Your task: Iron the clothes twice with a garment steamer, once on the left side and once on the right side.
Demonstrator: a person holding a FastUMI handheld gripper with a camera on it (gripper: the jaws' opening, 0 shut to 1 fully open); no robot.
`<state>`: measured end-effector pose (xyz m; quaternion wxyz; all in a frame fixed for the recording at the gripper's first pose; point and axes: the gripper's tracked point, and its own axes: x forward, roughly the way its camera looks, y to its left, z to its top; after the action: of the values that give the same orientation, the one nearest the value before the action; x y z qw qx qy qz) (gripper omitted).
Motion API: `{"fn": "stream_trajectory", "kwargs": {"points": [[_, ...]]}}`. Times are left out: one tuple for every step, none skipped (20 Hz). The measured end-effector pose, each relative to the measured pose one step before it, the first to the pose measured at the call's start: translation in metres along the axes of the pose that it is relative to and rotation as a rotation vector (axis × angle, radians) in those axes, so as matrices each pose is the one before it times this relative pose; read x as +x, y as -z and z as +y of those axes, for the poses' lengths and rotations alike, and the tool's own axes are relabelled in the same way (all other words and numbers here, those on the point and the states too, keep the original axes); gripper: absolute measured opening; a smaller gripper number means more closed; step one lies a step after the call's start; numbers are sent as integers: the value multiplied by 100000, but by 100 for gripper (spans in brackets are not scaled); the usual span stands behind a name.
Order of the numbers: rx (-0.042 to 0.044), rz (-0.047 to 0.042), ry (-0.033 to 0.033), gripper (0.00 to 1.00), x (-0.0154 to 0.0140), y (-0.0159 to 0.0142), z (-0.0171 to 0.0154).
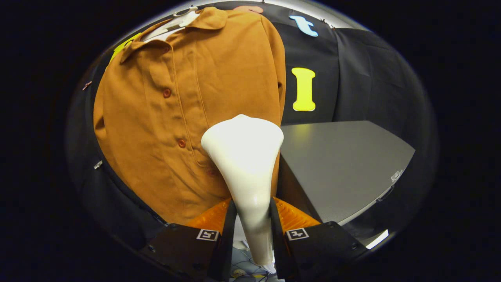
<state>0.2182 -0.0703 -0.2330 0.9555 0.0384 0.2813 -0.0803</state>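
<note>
1. Gripper view: the gripper (252, 219) has both fingers closed tight on the neck of the garment steamer (244, 156).
2. Its flared head sits against the lower right part of the hanging shirt (176, 98), beside a grey table (344, 164).
3. The steamer looks rigid and smooth, likely slippery; the narrow neck suits holding. The shirt looks soft and yielding.

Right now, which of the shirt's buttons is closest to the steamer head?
The button just left of the white steamer head, which the gripper holds. The upper button sits higher on the orange shirt, nearer the collar.
</note>
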Motion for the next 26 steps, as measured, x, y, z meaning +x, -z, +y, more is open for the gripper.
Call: {"fn": "stream_trajectory", "kwargs": {"points": [[-192, -3651, -455, 47, -774, -1239, 459], [-268, -3666, -769, 47, -725, -1527, 642], [-382, -3590, -822, 47, -656, -1255, 651], [-255, -3634, -929, 47, -584, -1407, 773], [-207, -3507, -1134, 47, -536, -1221, 790], [-220, -3296, -1254, 47, -468, -1271, 963], [-326, -2914, -1327, 47, -239, -1019, 954], [-326, -2596, -1415, 47, -203, -920, 969], [-248, -2181, -1600, 47, -99, -888, 978], [-318, -1752, -1756, 47, -40, -705, 1070], [-367, -1570, -1754, 47, -7, -537, 1024], [-637, -1091, -1588, 47, 68, -495, 1000], [-407, -896, -1499, 47, 95, -296, 886], [-222, -641, -1533, 47, 139, -232, 922], [-82, -371, -1483, 47, 177, -168, 888], [1, -67, -1437, 47, 232, -126, 921], [-95, 72, -1358, 47, 169, 31, 755], [-345, 157, -1214, 47, 247, 83, 825], [-439, 342, -958, 47, 229, 129, 758], [-387, 551, -621, 47, 283, 168, 528], [-181, 621, -248, 47, 258, 179, 368], [14, 681, -7, 47, 280, 203, 387], [-104, 765, 116, 47, 320, 296, 283], [-334, 971, 294, 47, 365, 378, 177], [-452, 1225, 644, 47, 328, 444, 17], [-267, 1365, 895, 47, 359, 439, -100]]}}
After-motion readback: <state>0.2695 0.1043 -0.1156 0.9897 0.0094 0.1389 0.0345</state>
